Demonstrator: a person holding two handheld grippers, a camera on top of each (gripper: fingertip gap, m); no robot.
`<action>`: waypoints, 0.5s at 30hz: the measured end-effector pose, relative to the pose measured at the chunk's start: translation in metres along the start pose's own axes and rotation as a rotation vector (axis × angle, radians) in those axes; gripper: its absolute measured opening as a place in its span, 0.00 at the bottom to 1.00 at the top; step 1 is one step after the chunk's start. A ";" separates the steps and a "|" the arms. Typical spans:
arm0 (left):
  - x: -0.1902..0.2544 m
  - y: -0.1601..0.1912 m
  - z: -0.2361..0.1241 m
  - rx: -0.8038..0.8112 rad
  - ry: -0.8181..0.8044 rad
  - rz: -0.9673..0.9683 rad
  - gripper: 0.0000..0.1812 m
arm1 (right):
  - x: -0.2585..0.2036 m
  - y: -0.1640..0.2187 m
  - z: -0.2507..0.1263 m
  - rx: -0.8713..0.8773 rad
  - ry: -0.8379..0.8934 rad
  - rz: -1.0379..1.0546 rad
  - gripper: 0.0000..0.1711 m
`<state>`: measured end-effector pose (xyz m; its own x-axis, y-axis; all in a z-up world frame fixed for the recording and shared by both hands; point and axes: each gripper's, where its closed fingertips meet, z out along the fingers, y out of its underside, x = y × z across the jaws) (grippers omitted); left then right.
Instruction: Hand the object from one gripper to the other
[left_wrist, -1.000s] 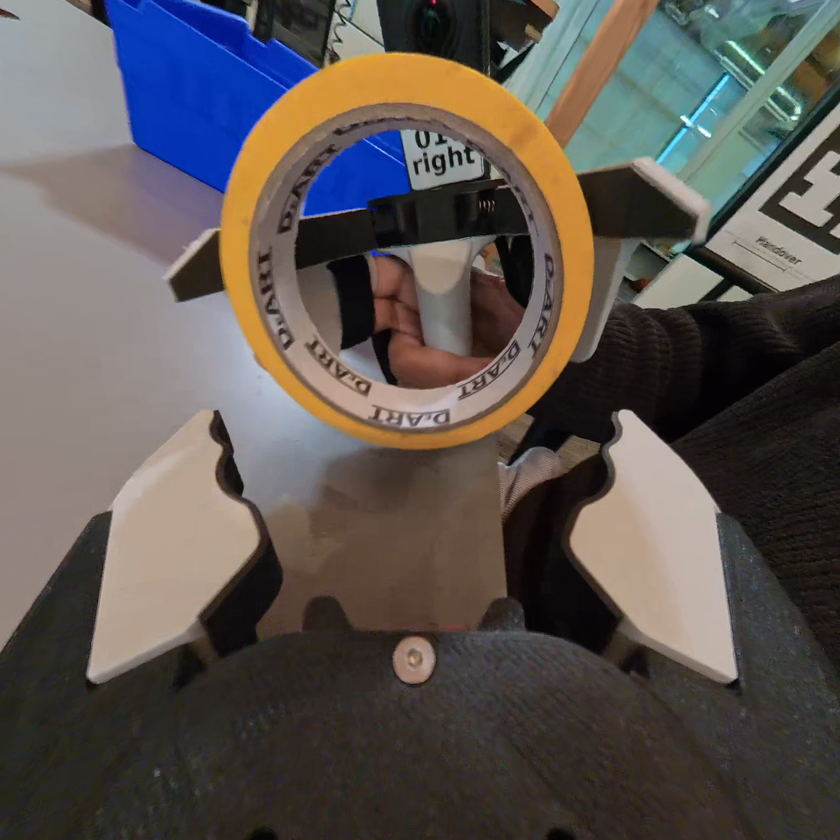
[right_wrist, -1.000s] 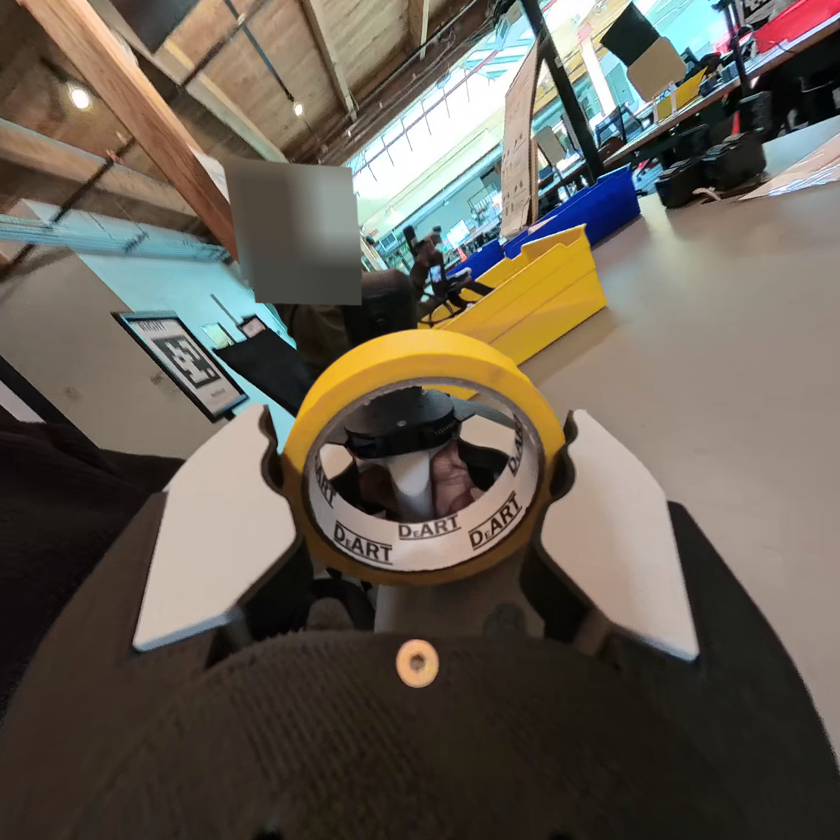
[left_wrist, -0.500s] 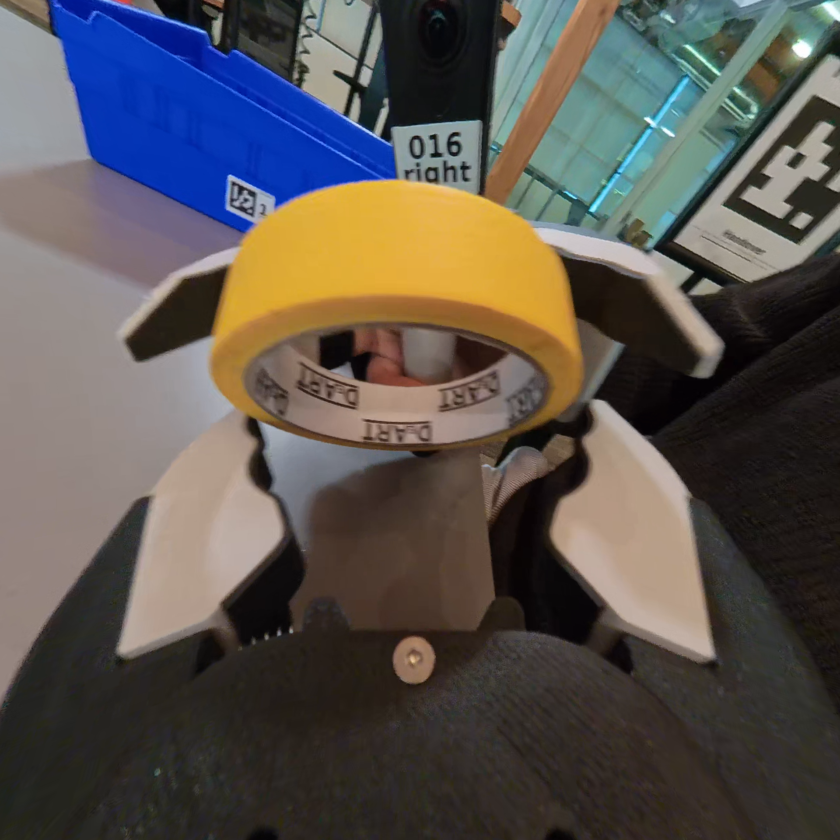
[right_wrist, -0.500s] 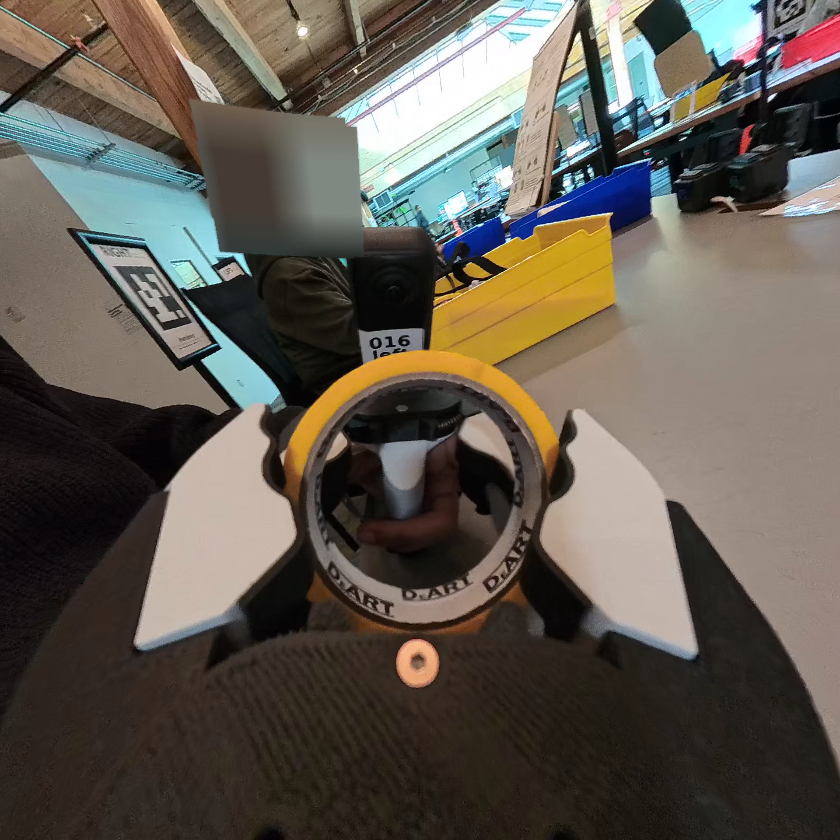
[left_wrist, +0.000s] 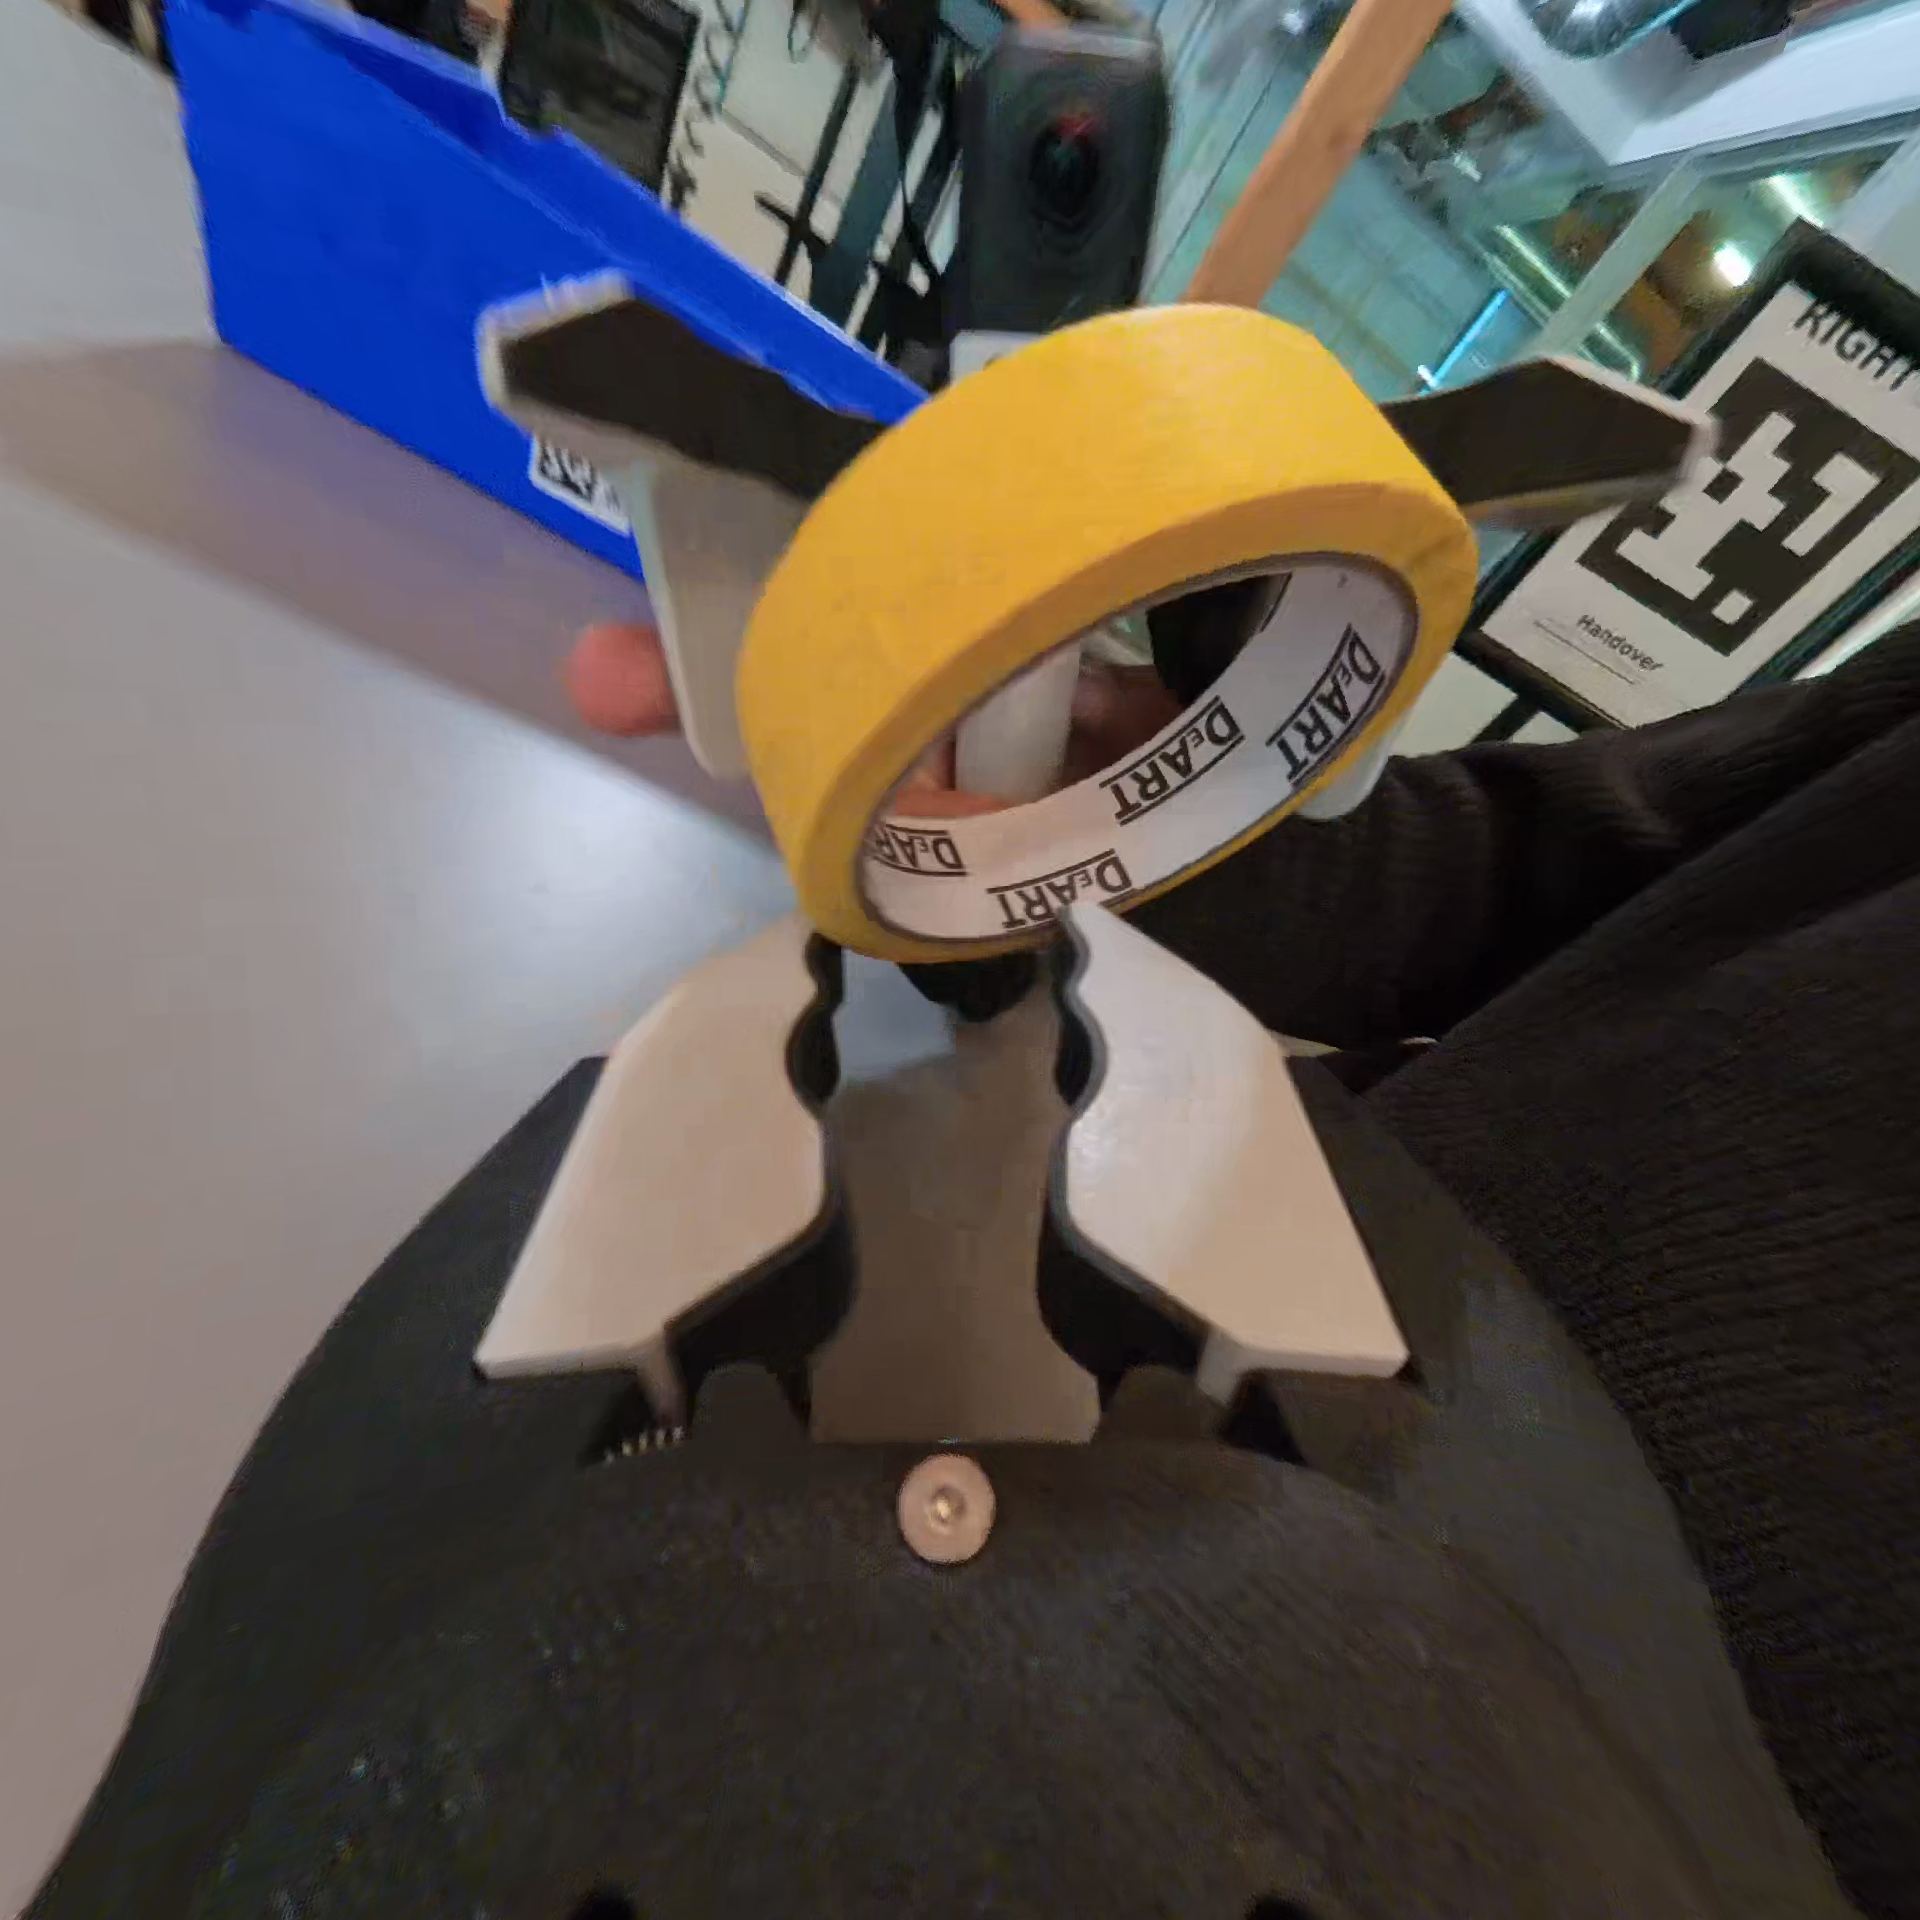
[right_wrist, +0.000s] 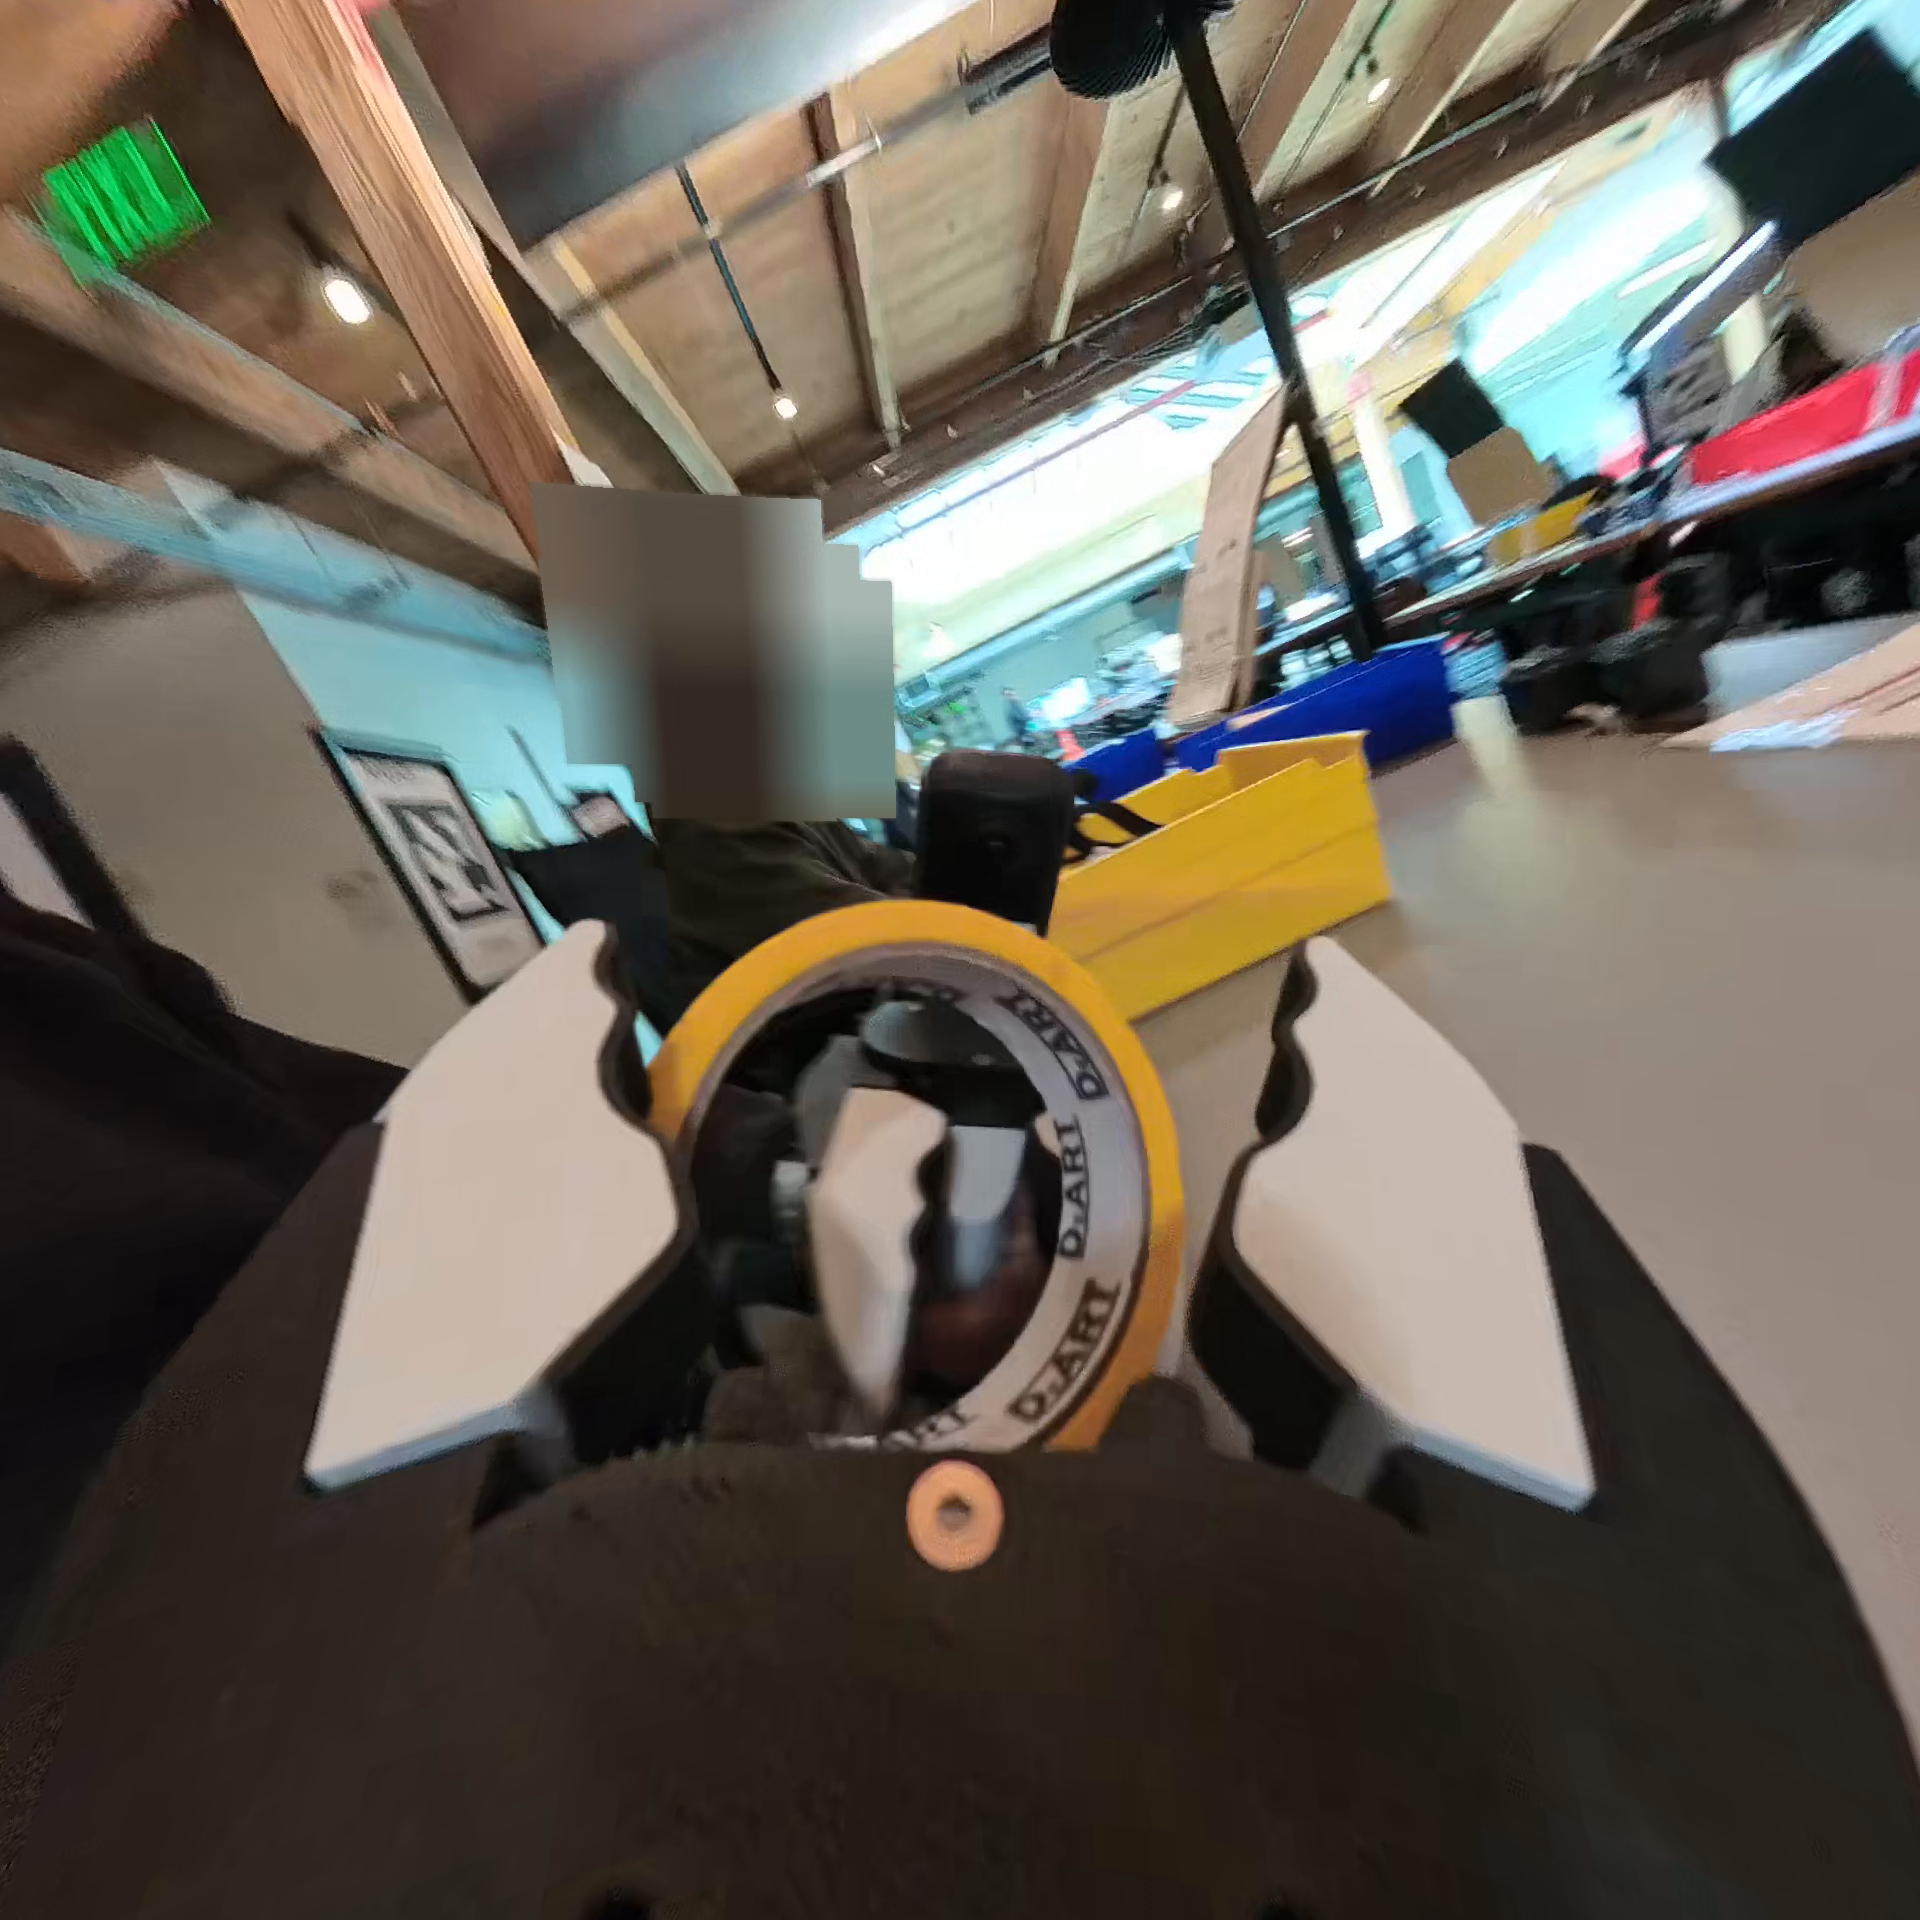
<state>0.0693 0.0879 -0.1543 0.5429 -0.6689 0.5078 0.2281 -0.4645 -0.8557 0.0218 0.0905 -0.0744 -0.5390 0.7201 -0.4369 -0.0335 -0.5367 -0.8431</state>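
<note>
The left gripper (left_wrist: 940, 966) is pinching the lower rim of the matte yellow roll of masking tape (left_wrist: 1049, 582) with a white cardboard core, while the right gripper (right_wrist: 951, 1049) is standing spread wide, its white scalloped fingers (right_wrist: 1382, 1143) flanking the roll above the smooth grey table (left_wrist: 260, 831).

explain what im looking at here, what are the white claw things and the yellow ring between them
A person holds two hand-held claws, each with a camera looking along its two white fingers. One picture is from the left gripper, the other from the right gripper, and they face each other. The ring is a yellow tape roll. The left fingers appear pinched on its lower rim, while the right fingers are spread wide. Below is a grey table with a blue bin and a yellow bin.
</note>
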 end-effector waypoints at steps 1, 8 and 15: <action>-0.002 -0.004 -0.003 0.021 -0.011 0.011 0.19 | 0.000 -0.002 -0.001 0.011 -0.025 0.070 0.67; -0.020 -0.011 -0.017 0.046 -0.096 0.013 0.11 | -0.001 -0.008 -0.006 0.039 -0.036 0.040 0.36; -0.018 -0.004 -0.010 0.013 -0.094 0.010 0.08 | 0.013 -0.023 -0.018 0.117 -0.016 0.131 0.26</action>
<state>0.0506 0.0954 -0.1588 0.6184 -0.6159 0.4881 0.2324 -0.4499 -0.8623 0.0307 0.1199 -0.0667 -0.5584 0.6343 -0.5348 -0.0596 -0.6736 -0.7367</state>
